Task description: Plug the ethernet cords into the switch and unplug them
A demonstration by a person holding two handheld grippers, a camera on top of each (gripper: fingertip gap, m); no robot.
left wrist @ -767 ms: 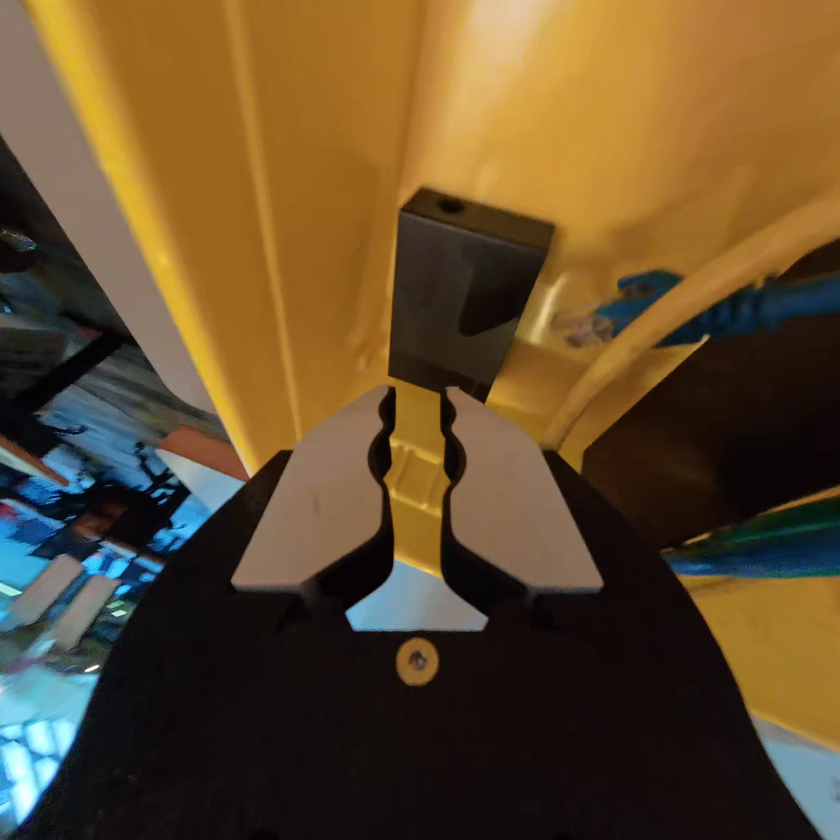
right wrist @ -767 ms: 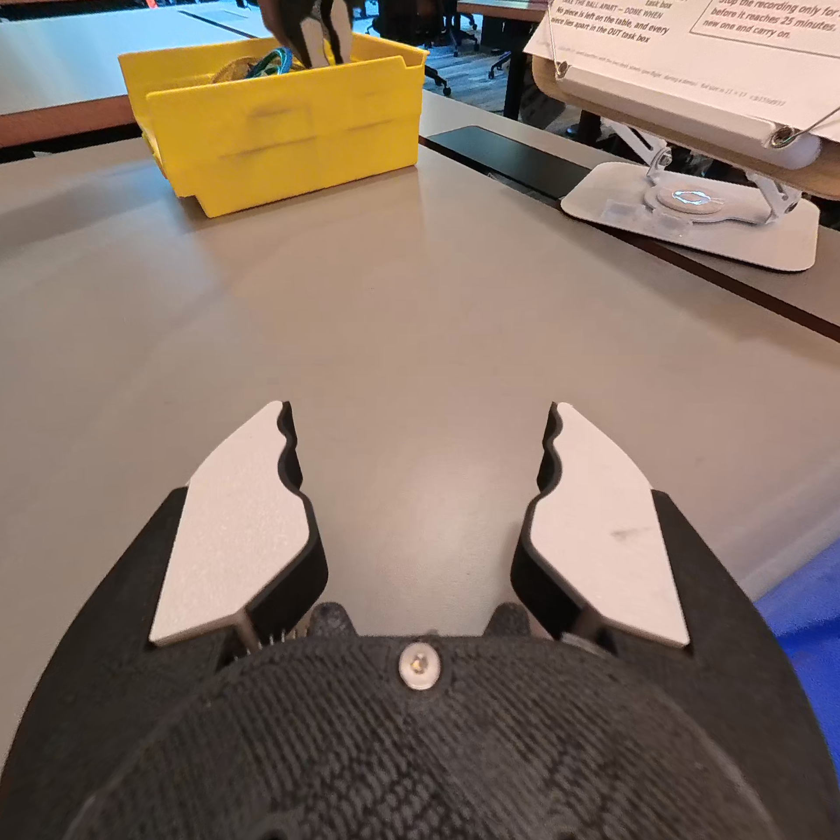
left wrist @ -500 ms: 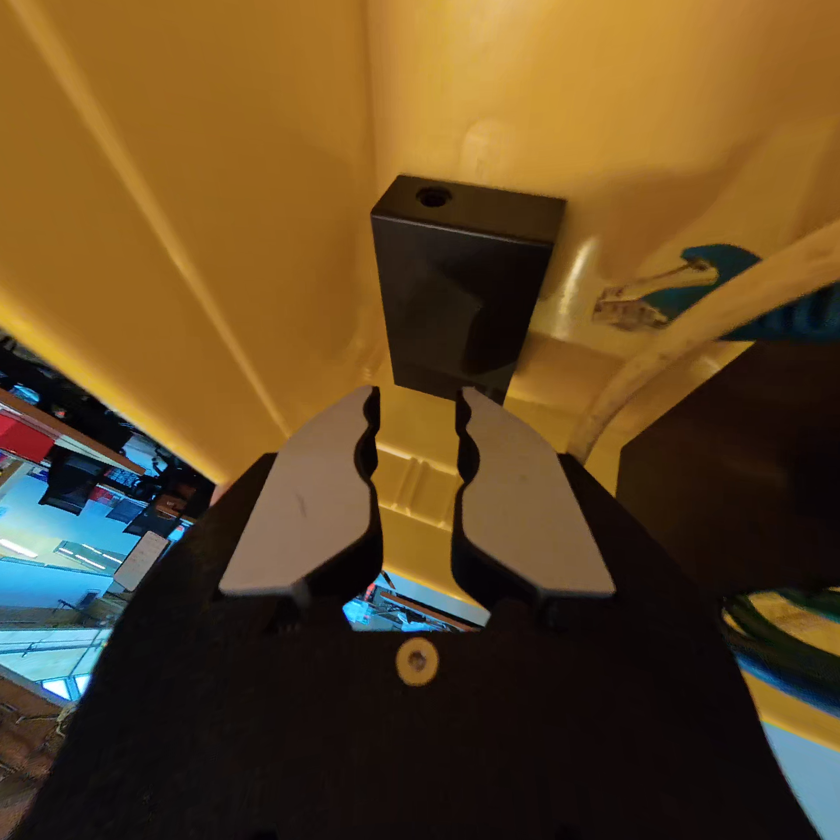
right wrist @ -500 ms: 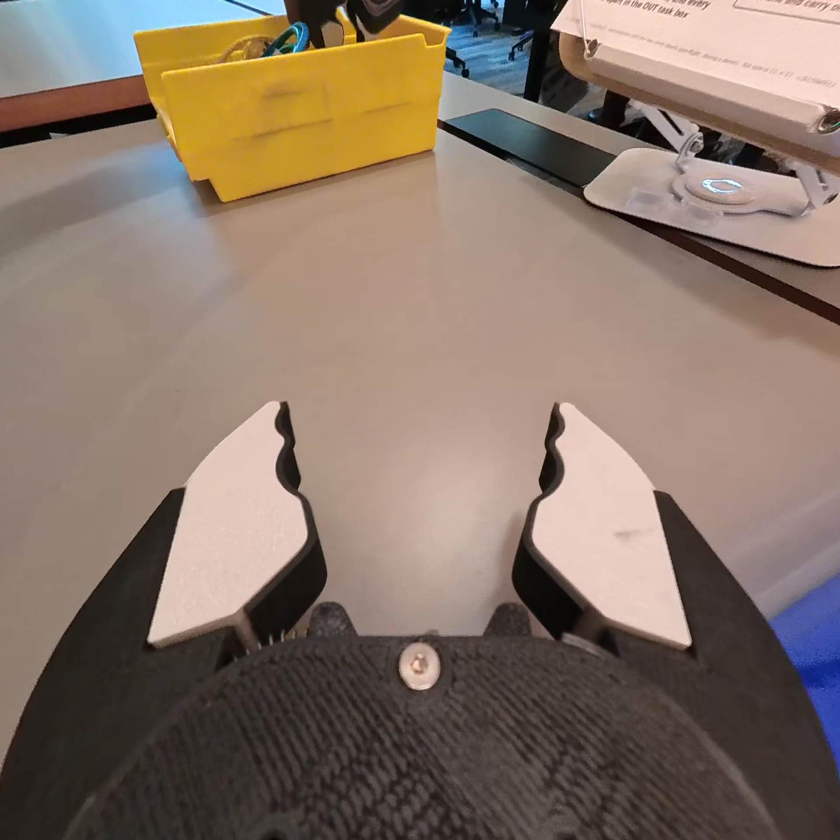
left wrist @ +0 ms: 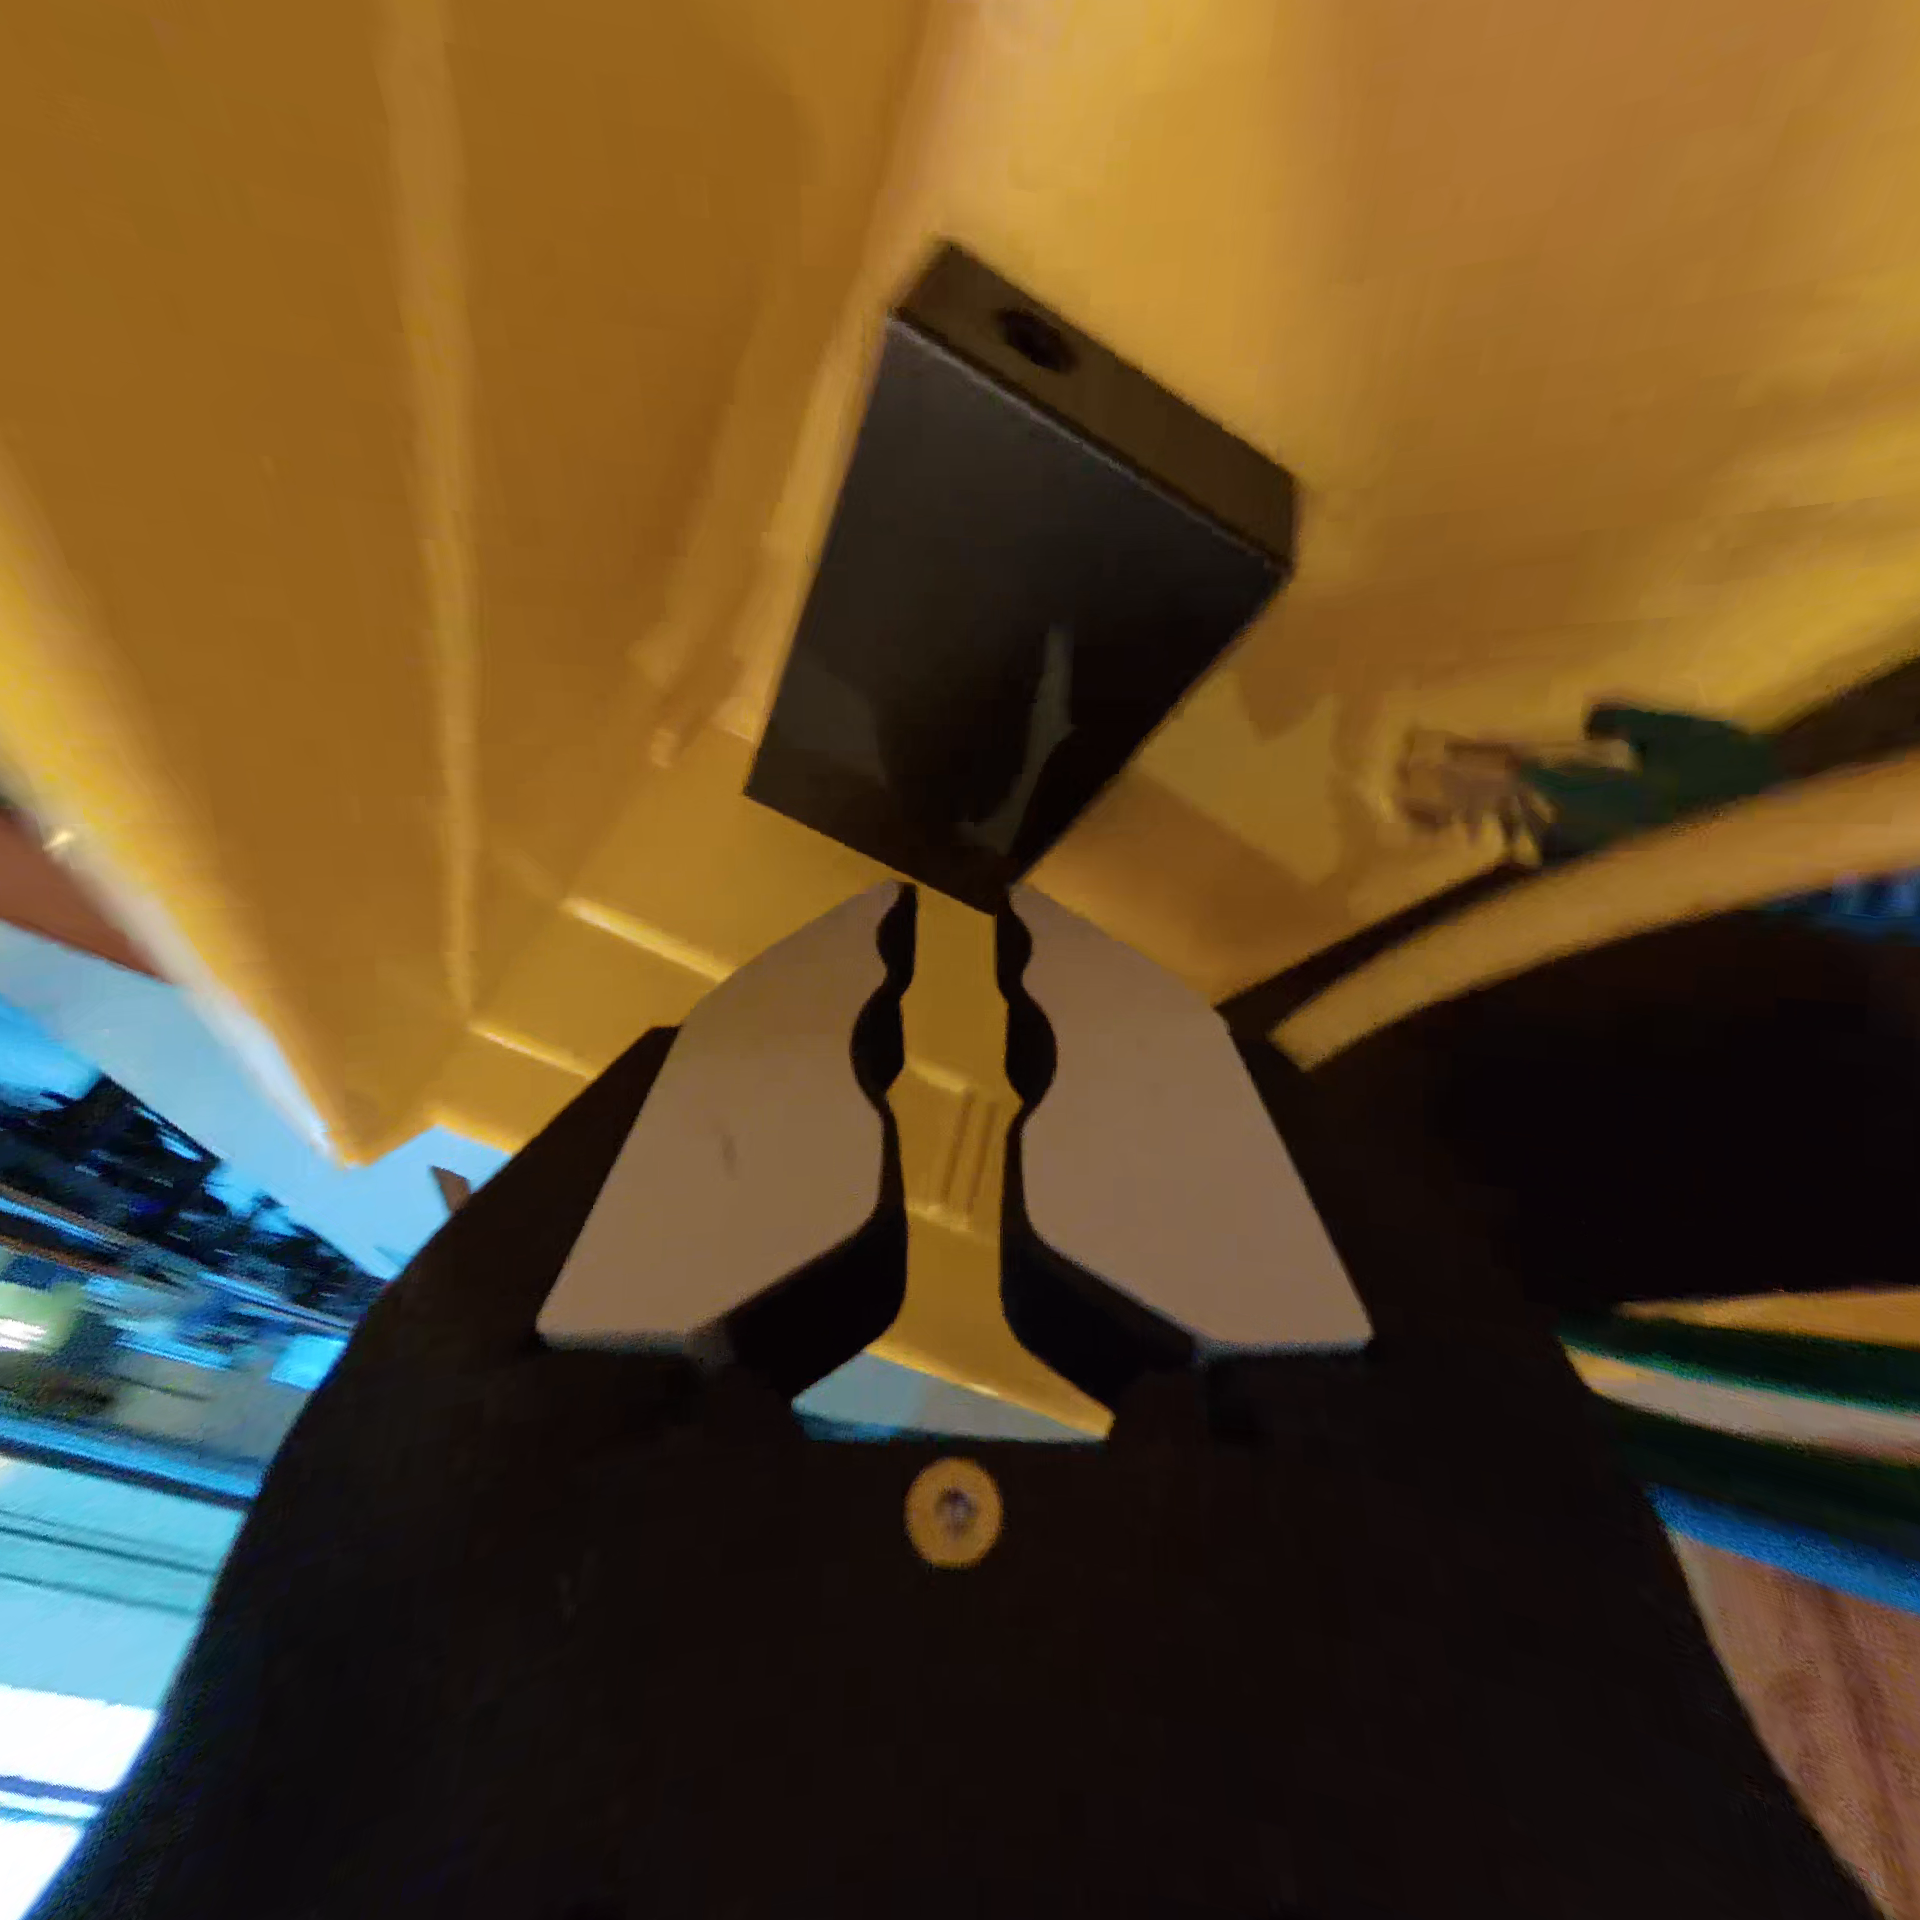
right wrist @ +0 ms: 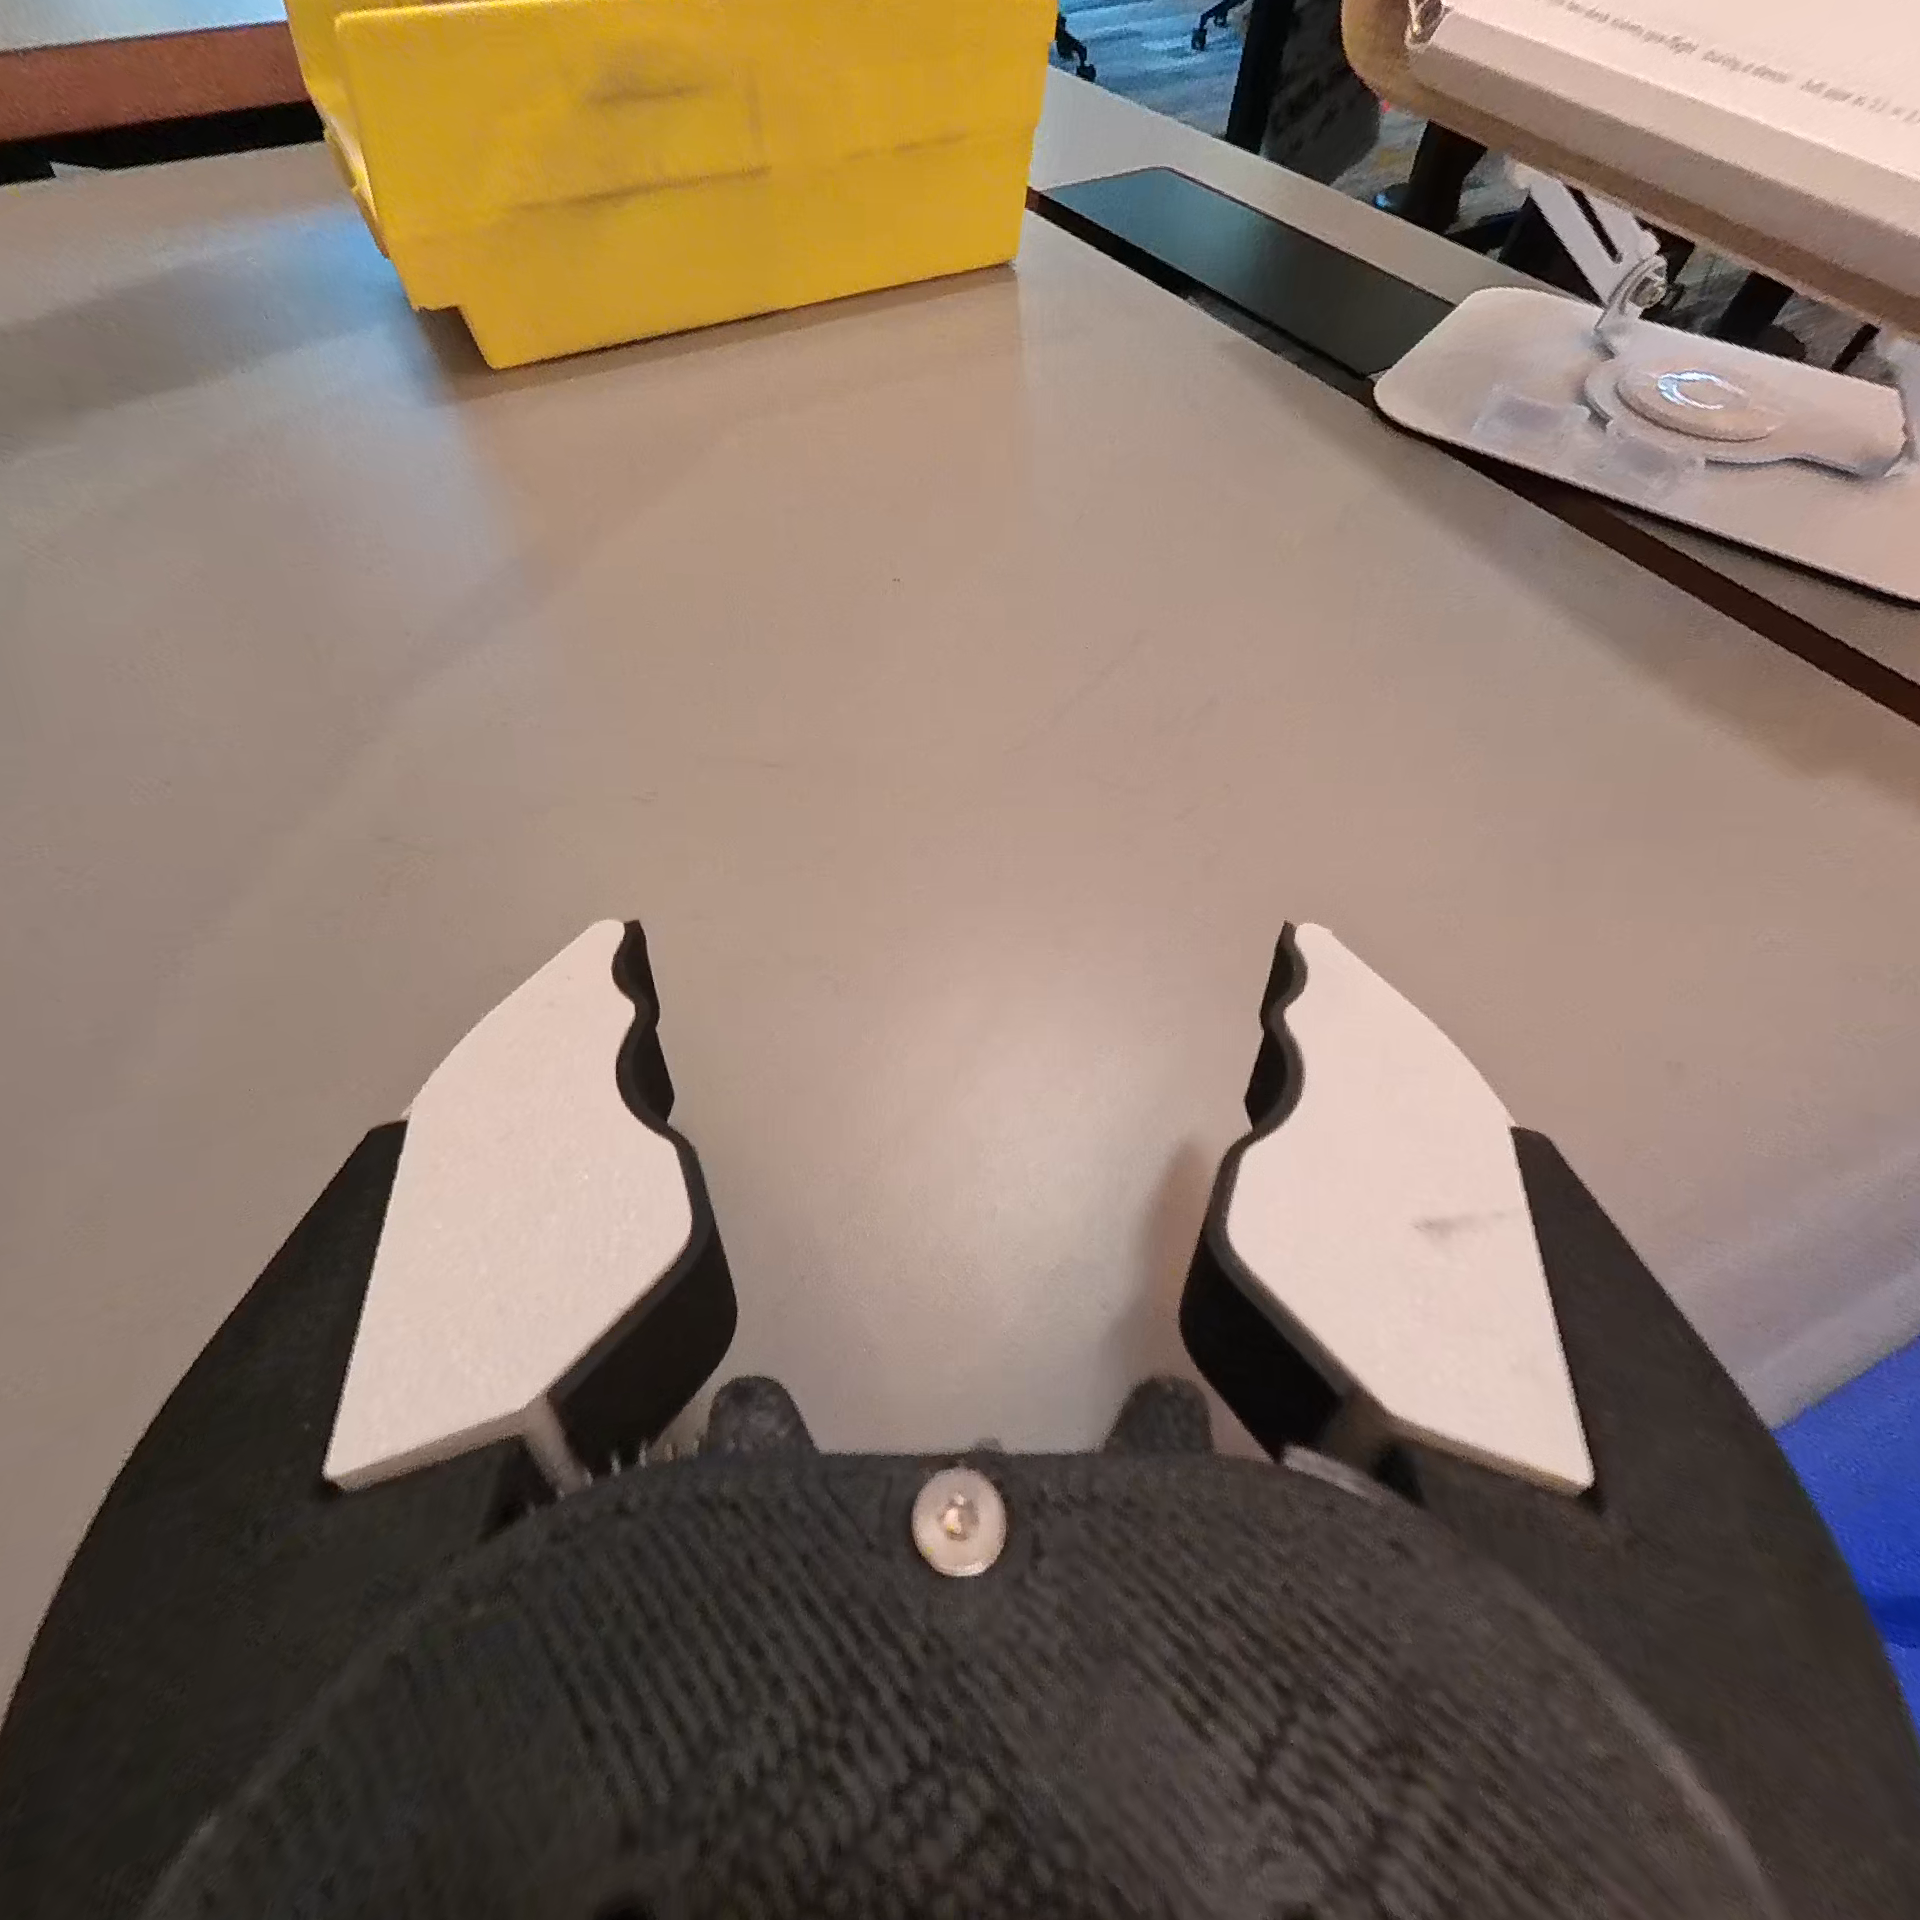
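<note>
Left gripper [left wrist: 951, 902]: jaws nearly closed, a narrow gap between the tips, pinching the near edge of the flat black rectangular box-shaped switch [left wrist: 1013, 634] inside the yellow plastic bin [left wrist: 416, 468]. To its right lies a green ethernet cord [left wrist: 1662, 764] with a clear plug. Right gripper [right wrist: 961, 956]: jaws wide apart, empty, above the grey table [right wrist: 831, 644].

Yellow plastic bin [left wrist: 1351, 260]: smooth, glossy inside.
Black rectangular box [left wrist: 997, 623], centre: smooth, half-glossy.
Grey table top [right wrist: 831, 675]: matt, smooth.
Right gripper [right wrist: 961, 945]: rough black body, matt white fingers [right wrist: 540, 1174].
Silver stand base [right wrist: 1621, 457], right: smooth metal.
</note>
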